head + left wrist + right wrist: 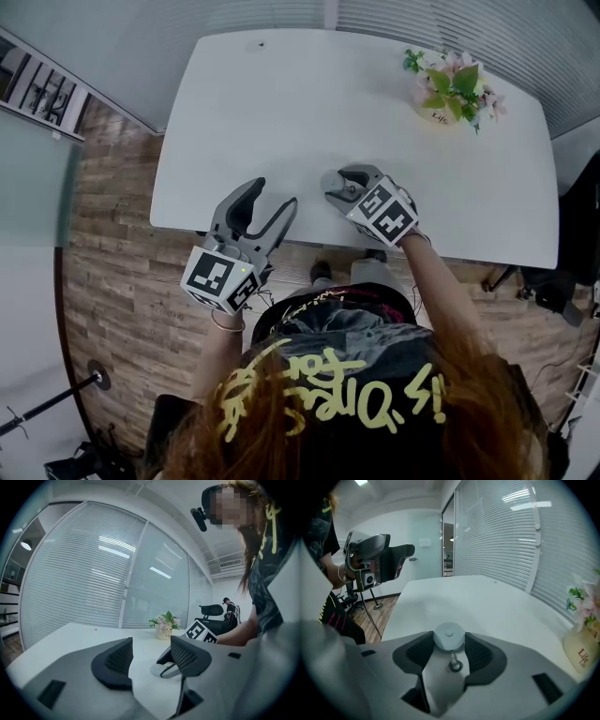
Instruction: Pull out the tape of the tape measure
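the tape measure (pixel 449 637), a small round pale-grey case with a metal ring (pixel 455 666) at its near edge, sits low in the middle of the right gripper view on the white table (pixel 281 112). the right gripper (pixel 449 644) clamps it between both ribbed pads. only that view shows the ring. in the head view, the left gripper (pixel 273 193), lower left of centre, gapes wide and empty.

The left tongs (pixel 151 651) stand with their dark ribbed jaws apart, gripping nothing. Ahead of them, toward 1 o'clock, a pale round tape measure (pixel 157 669) lies on the white surface (pixel 70 637), with a dark jaw of the right tongs (pixel 165 658) against it. Farther out near 12 o'clock stands a flower pot (pixel 164 626). A person's forearm (pixel 234 637) reaches in from 2 o'clock.
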Tool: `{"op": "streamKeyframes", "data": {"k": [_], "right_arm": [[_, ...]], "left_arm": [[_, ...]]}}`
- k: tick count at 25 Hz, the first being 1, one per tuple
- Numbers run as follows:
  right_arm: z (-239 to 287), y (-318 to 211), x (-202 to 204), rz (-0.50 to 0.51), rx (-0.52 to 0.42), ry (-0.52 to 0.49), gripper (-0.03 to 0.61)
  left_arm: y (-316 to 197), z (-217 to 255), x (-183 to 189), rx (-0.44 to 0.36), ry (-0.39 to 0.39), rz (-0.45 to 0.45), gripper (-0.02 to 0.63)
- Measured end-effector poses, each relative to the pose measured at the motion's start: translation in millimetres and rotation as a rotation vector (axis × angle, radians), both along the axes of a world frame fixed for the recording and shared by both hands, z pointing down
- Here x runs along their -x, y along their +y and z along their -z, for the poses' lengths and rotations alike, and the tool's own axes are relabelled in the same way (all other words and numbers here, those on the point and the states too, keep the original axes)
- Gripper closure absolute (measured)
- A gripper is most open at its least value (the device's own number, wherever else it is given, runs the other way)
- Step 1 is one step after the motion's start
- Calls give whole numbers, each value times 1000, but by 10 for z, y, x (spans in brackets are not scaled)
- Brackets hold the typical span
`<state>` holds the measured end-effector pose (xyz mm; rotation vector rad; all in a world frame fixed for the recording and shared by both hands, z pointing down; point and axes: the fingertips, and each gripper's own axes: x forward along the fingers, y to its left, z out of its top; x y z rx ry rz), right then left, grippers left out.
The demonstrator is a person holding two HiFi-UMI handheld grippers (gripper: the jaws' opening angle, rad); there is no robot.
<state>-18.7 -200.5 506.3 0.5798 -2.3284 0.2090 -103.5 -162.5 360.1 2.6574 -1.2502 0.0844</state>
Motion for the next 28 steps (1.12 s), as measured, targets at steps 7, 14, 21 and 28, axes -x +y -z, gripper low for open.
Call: {"op": "streamKeyframes", "data": {"k": [7, 14, 21, 28], "right_arm": [[31, 23, 3, -18, -19, -15, 365], [413, 64, 113, -4, -137, -75, 365], [772, 120, 170, 39, -265, -99, 365], [984, 136, 165, 63, -360, -66, 365]], "left_arm": [[-17, -29, 31, 7, -1, 2, 370], [-10, -95, 19, 39, 6, -14, 364], [-59, -95, -7, 74, 77, -24, 364], [-201, -118, -51, 139, 180, -32, 359]]}}
